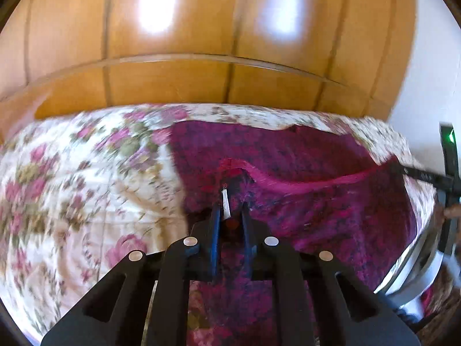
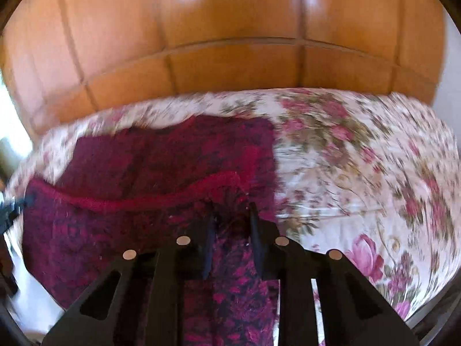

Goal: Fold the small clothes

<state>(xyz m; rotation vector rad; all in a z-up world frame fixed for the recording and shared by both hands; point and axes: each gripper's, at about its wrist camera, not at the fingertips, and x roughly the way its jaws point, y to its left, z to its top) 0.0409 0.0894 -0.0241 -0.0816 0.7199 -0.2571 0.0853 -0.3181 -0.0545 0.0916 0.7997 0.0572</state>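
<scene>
A dark magenta patterned garment (image 1: pixel 317 155) (image 2: pixel 138 155) lies on a floral bedspread (image 1: pixel 72 190) (image 2: pixel 360 167). Its bright pink edge band (image 1: pixel 305 186) (image 2: pixel 138 200) is lifted and stretched between both grippers. My left gripper (image 1: pixel 229 206) is shut on the band's left end, where a small white label (image 1: pixel 225 201) sticks up between the fingers. Gathered fabric bunches between the fingers of my right gripper (image 2: pixel 232 209), which is shut on the band's right end. In the left wrist view the right gripper's dark fingers (image 1: pixel 423 176) show at the far right, holding the band's other end. Both pictures are motion-blurred.
A glossy wooden wardrobe (image 1: pixel 201 43) (image 2: pixel 230 28) stands right behind the bed. A white wall (image 1: pixel 426 72) is at the right of the left wrist view. A person's hand (image 1: pixel 452 210) shows on the right gripper's handle. Floral bedspread extends on both sides of the garment.
</scene>
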